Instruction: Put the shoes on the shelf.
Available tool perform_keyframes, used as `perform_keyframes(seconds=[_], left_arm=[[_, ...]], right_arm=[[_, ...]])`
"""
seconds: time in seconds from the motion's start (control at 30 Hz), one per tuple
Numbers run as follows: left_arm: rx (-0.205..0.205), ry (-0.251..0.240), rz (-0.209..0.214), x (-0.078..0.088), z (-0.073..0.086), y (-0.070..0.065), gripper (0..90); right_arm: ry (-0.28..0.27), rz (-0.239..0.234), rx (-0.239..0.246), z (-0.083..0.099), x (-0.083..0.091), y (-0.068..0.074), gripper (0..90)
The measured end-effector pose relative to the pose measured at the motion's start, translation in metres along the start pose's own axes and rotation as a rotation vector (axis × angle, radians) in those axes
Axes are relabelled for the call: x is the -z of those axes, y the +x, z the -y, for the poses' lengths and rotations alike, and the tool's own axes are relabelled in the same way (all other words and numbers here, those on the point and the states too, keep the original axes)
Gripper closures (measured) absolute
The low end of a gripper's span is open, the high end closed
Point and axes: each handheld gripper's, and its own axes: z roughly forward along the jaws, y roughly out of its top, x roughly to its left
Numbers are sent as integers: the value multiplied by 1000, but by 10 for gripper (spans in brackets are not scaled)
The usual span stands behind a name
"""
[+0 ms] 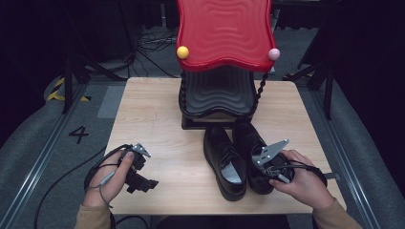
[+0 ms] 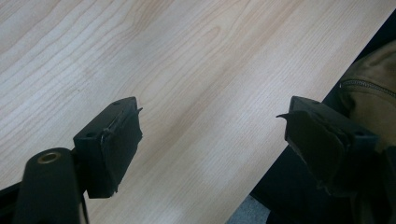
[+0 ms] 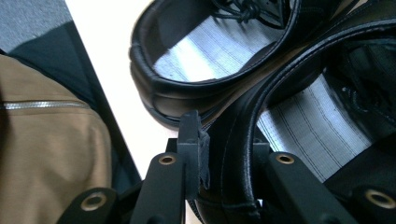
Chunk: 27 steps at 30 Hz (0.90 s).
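Note:
Two black leather lace-up shoes stand side by side on the wooden table [image 1: 153, 119], toes toward the rack. My right gripper [image 1: 261, 176] sits at the heel of the right shoe [image 1: 249, 140]. In the right gripper view, the right gripper [image 3: 229, 140] has one jaw outside the right shoe's heel wall [image 3: 236, 154] and the other inside on the grey insole [image 3: 308, 126], pressed on the wall. The left shoe [image 1: 224, 164] [image 3: 196, 88] lies just beside it, untouched. My left gripper [image 1: 152, 183] [image 2: 212, 135] rests low over bare wood at the front left, jaws wide open and empty.
A shoe rack stands at the table's far middle, with a red wavy top shelf [image 1: 224, 33] and a black lower shelf [image 1: 217, 95] right behind the shoes' toes. Cables trail off the front left edge. A tan sleeve [image 3: 46, 154] shows beside the table edge.

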Motion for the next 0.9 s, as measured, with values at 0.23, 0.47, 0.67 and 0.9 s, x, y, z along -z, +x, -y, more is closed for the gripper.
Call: perform_keyframes(seconds=[0.23, 0.47, 0.67, 0.9], left_arm=[[3, 13, 6, -3, 0, -1, 192], [-1, 23, 9, -8, -3, 0, 192], [-13, 25, 11, -9, -6, -1, 192], [-5, 29, 15, -9, -6, 0, 193]], right_arm=[[28, 1, 16, -2, -21, -3, 747], [76, 8, 22, -4, -31, 1, 746], [100, -34, -18, 1, -39, -3, 745], [83, -41, -59, 1, -35, -3, 707]])
